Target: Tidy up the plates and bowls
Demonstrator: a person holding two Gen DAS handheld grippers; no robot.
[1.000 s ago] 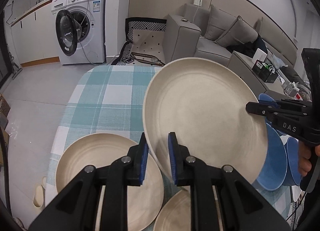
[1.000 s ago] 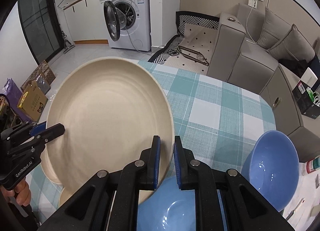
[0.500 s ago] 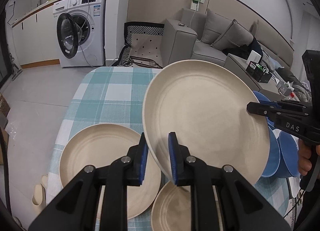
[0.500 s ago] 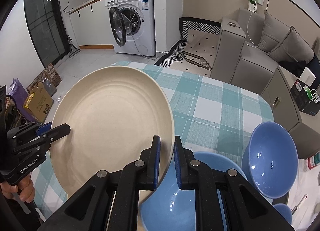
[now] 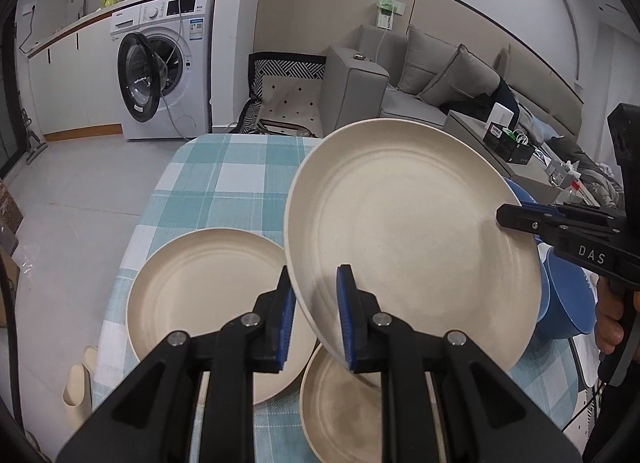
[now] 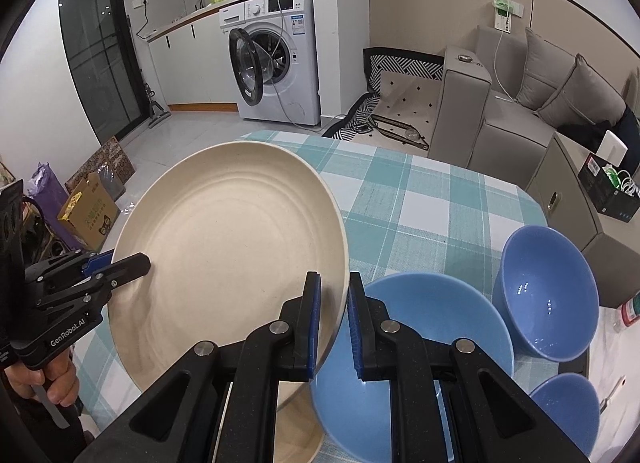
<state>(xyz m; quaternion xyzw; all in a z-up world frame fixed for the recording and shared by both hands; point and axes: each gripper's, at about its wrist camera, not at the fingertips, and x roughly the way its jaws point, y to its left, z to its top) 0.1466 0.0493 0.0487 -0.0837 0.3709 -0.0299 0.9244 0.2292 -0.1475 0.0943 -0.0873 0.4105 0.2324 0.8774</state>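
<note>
Transfer step: the large cream plate (image 5: 412, 239) is carried tilted above the counter (image 5: 224, 171), its opposite rims clamped by the left hand-held gripper (image 5: 316, 319) and right hand-held gripper (image 6: 334, 327). Next, presumably: level it over the resting cream plate (image 5: 204, 295), lower, release.

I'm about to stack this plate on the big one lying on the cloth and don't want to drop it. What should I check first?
1. Left claw shut on the lifted plate rim: ok.
2. Right claw shut on the opposite rim: ok.
3. Lifted plate clear of the table: ok.
4. Big plate on the cloth bare on top: ok.
5. Blue bowls out of the path: ok.
6. Firmness of both grips: cannot tell.
</note>
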